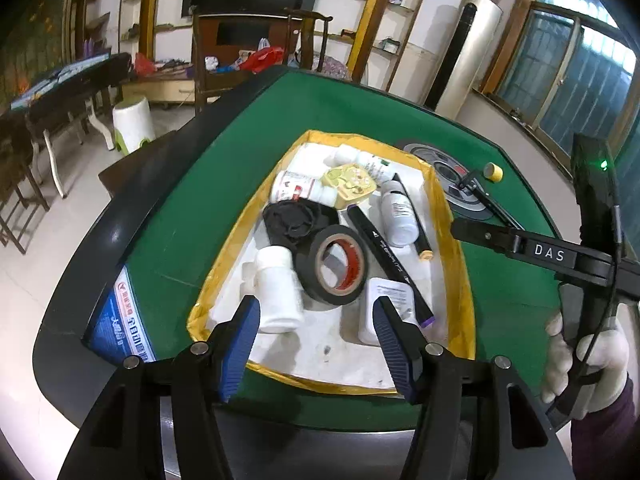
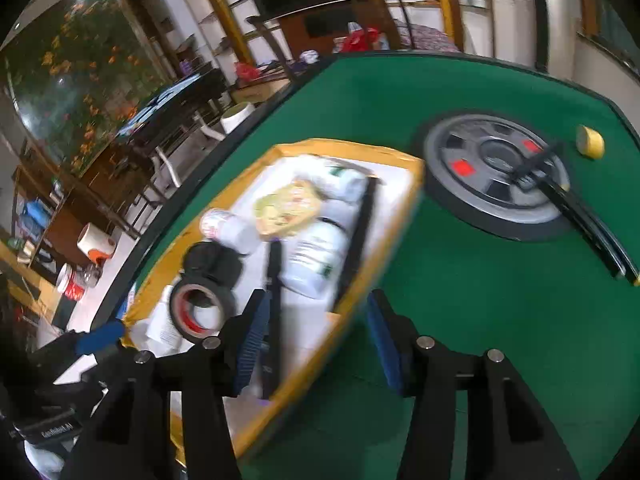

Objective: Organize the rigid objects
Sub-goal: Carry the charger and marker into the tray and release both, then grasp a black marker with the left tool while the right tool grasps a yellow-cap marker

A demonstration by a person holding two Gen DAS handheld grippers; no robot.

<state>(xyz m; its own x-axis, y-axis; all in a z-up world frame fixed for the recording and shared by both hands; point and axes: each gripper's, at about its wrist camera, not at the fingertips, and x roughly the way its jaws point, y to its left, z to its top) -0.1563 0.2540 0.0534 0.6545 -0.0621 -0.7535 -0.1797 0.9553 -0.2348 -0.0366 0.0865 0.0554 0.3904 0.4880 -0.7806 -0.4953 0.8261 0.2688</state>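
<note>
A yellow-rimmed white tray (image 1: pixel 456 280) on the green table holds several things. Among them are a black tape roll (image 1: pixel 332 268), white bottles (image 1: pixel 278 292), a black cap (image 1: pixel 292 220) and a black marker (image 1: pixel 384 252) with a purple end. My left gripper (image 1: pixel 316 320) hangs open over the tray's near end, with nothing between its fingers. My right gripper (image 2: pixel 316 308) is open above the tray's right rim (image 2: pixel 348 148). The marker (image 2: pixel 274 280) lies in the tray just inside its left finger, and the pads do not press on it. The right wrist view is blurred.
A grey round disc (image 2: pixel 496 176) is set into the felt right of the tray, with a long black object (image 2: pixel 588 224) lying across it. A small yellow tape roll (image 2: pixel 590 142) stands beyond it. A gloved hand (image 1: pixel 592 360) holds the right tool. The table's black edge curves close by.
</note>
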